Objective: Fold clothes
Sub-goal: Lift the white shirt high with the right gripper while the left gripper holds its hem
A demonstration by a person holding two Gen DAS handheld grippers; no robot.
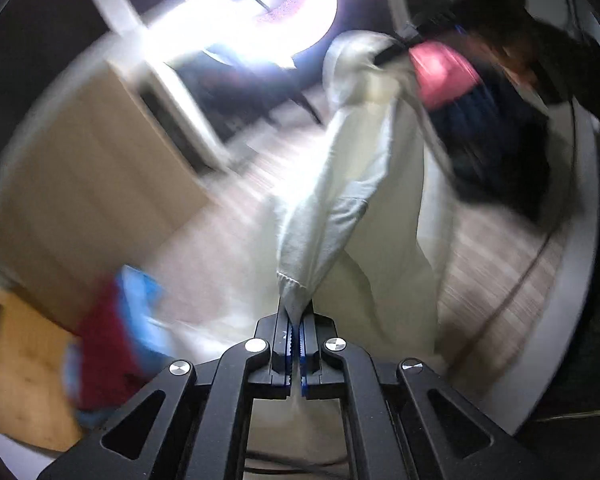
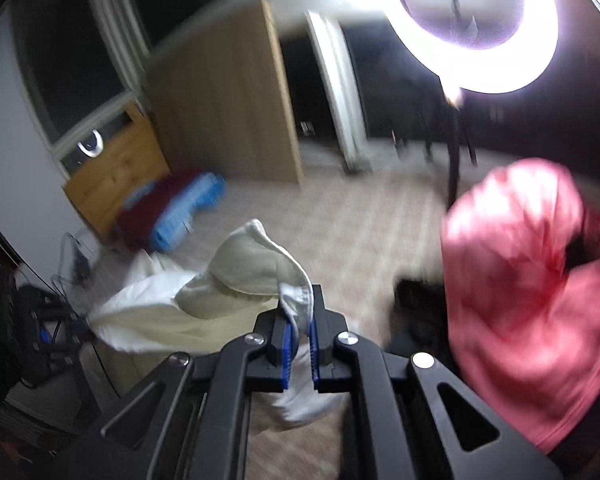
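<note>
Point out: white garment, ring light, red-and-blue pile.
white garment (image 1: 340,184), left wrist view, on the hanging sleeve.
ring light (image 2: 480,60), right wrist view, on the glowing rim.
red-and-blue pile (image 2: 172,208), right wrist view, on the blue part.

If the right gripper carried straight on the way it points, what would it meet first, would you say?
Probably only more of the white garment that the right gripper is already shut on, bunched just past its tips. Beyond that lies the floor, though blur makes depth uncertain.
</note>
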